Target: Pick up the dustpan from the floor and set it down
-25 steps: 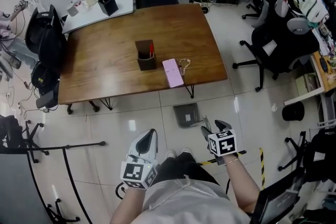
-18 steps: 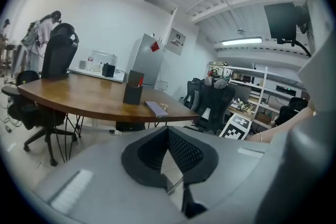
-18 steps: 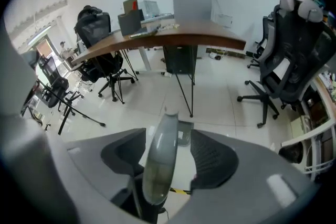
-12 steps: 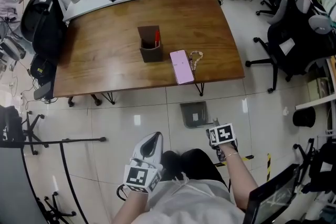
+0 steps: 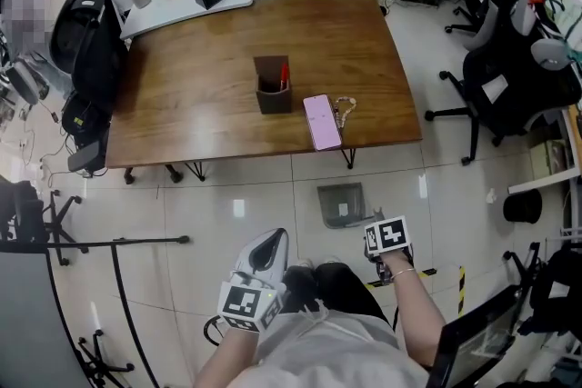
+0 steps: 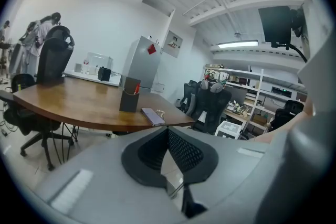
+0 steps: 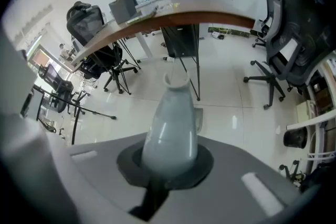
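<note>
A grey dustpan (image 5: 340,202) lies flat on the pale tiled floor just in front of the wooden table (image 5: 200,95). My right gripper (image 5: 384,237) points steeply down at its near end. In the right gripper view the pale grey dustpan handle (image 7: 171,122) runs up out of my right gripper (image 7: 169,159), whose jaws are shut on it. A corner of the pan shows behind the handle. My left gripper (image 5: 264,255) hangs lower left, near the person's knees, away from the dustpan. In its own view my left gripper (image 6: 168,130) is shut with nothing in it.
On the table stand a brown pen holder (image 5: 273,86), a pink phone (image 5: 322,121) and a bead chain (image 5: 344,112). Black office chairs (image 5: 509,77) crowd the right side; a black stand's legs (image 5: 118,243) reach across the floor at left. Yellow-black tape (image 5: 426,272) marks the floor.
My right gripper has come down onto the dustpan handle and gone from open to shut on it. The left gripper sank a little.
</note>
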Demonstrator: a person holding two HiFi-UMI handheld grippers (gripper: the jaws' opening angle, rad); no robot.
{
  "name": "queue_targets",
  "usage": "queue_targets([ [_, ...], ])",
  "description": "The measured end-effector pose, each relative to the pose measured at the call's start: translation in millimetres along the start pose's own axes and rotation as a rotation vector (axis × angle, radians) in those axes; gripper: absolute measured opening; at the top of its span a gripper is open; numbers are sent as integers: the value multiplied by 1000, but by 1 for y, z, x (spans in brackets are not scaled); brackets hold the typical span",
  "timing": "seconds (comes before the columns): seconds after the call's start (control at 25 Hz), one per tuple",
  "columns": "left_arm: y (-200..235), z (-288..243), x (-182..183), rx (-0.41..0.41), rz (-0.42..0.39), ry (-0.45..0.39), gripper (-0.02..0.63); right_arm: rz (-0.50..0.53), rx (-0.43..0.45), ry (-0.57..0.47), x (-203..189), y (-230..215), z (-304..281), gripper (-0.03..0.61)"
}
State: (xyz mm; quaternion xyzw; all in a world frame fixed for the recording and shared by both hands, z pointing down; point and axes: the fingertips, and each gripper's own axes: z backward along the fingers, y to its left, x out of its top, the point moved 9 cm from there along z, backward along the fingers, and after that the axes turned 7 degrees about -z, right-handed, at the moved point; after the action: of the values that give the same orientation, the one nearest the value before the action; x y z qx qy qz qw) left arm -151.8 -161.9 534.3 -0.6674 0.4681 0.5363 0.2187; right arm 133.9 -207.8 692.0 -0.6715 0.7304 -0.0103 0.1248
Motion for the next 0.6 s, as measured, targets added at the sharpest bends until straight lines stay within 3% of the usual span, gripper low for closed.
queue_targets([
  [0.28,-18,37,39,-53,4,4,14,-26,48,-18,-30,17,99,2],
  [0.6,-70,92,44,-17,-50,-92,14,33,94,-135,-102,25,170,2],
])
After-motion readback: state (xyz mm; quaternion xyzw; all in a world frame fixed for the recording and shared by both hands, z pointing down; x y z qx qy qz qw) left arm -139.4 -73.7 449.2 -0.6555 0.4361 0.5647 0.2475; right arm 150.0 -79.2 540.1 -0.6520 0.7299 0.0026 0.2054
